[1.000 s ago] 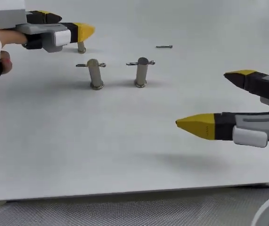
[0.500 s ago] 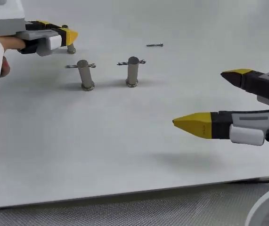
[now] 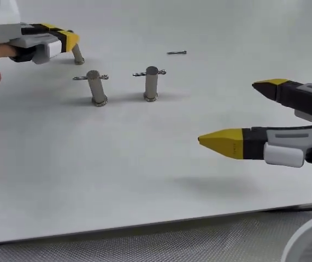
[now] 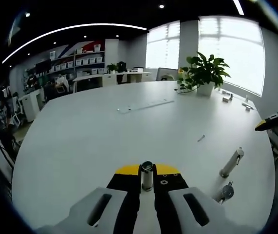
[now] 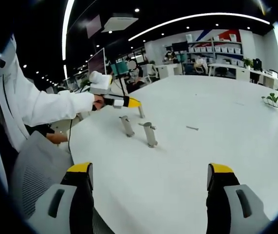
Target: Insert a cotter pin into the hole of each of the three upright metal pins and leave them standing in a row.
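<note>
1. My left gripper [image 3: 67, 39], at the far left of the white worktop [image 3: 117, 174], has its jaws closed on the top of a tilted bare grey metal pin [image 3: 77, 55].
2. Just nearer the front edge stand a first upright grey pin [image 3: 96, 88] and a second upright grey pin [image 3: 151, 84], each with a cotter pin through it.
3. A loose thin cotter pin [image 3: 176, 53] lies beyond them.
4. My right gripper [image 3: 227, 112] hovers by the right edge, jaws spread wide, holding nothing.
</note>
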The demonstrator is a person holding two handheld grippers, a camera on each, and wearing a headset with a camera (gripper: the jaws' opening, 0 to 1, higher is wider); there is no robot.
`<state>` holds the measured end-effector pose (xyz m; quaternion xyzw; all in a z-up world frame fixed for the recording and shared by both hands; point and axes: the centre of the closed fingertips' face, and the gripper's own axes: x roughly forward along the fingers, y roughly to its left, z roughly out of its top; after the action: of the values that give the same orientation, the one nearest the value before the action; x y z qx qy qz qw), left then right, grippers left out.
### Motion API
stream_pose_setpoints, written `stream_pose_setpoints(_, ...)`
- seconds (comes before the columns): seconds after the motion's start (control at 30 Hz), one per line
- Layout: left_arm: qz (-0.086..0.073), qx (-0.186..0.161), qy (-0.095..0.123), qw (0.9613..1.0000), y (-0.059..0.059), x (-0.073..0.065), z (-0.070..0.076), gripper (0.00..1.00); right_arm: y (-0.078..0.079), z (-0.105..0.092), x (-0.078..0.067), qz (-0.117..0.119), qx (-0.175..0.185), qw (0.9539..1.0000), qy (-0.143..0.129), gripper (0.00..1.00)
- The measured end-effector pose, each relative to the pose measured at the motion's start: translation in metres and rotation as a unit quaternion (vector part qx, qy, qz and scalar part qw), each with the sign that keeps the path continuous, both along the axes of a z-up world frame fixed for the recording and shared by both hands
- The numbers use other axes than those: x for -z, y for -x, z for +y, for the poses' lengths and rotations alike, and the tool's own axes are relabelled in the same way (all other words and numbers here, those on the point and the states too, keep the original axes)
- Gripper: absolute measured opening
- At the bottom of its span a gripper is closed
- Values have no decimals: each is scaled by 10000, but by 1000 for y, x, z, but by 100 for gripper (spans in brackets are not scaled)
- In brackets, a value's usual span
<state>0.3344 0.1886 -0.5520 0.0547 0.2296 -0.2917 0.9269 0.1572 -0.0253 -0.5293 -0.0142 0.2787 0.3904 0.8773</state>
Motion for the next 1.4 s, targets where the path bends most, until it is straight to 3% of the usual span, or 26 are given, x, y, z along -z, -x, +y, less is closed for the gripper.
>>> stream_pose_setpoints(0.23,-274,221,57,9994,8,-29,-4,5,-4,-5,0,-34,-16,10000,3,95)
stream_pose_setpoints(0.3,-326,291,138,9989,12,-40,-7,5,-4,-4,-1,-54,-18,10000,-10,95)
stream_pose_setpoints(0.33,-346,366,280,9983,16,-48,-11,5,-4,-5,-2,-58,-21,10000,-13,95)
stream_pose_setpoints(0.4,-582,706,591,9941,26,-71,-22,5,-4,-6,-2,-79,-24,10000,-8,95)
stream_pose_setpoints(0.47,-681,925,552,9918,34,-82,-26,5,-4,-8,-3,-85,-13,10000,-21,95)
stream_pose_setpoints(0.63,-972,1586,473,9814,58,-114,-44,5,-3,-9,-3,-91,-5,10000,-24,95)
stream_pose_setpoints(0.7,-1029,1751,445,9781,67,-119,-51,5,-3,-10,-2,-90,-10,10000,-13,95)
stream_pose_setpoints(0.8,-1037,2042,461,9723,81,-120,-63,5,-2,-10,-1,-80,-14,10000,-9,95)
stream_pose_setpoints(0.83,-1042,2228,434,9683,88,-118,-70,5,-2,-9,-1,-81,-15,10000,-12,95)
stream_pose_setpoints(0.87,-992,2284,446,9675,92,-116,-74,5,-1,-9,-2,-84,-20,10000,-9,94)
stream_pose_setpoints(1.0,-891,2724,445,9570,115,-106,-94,5,2,-9,-2,-78,-33,10000,-11,94)
stream_pose_setpoints(1.07,-814,2851,455,9540,123,-99,-103,5,3,-10,-1,-64,-32,10000,4,94)
stream_pose_setpoints(1.2,-610,2943,593,9519,136,-84,-118,5,3,-14,2,-26,-1,10000,17,94)
stream_pose_setpoints(1.33,-435,2980,595,9517,144,-68,-128,5,4,-14,1,-12,36,10000,43,94)
stream_pose_setpoints(1.4,-341,2931,574,9538,146,-59,-131,5,5,-16,2,-4,44,10000,57,94)
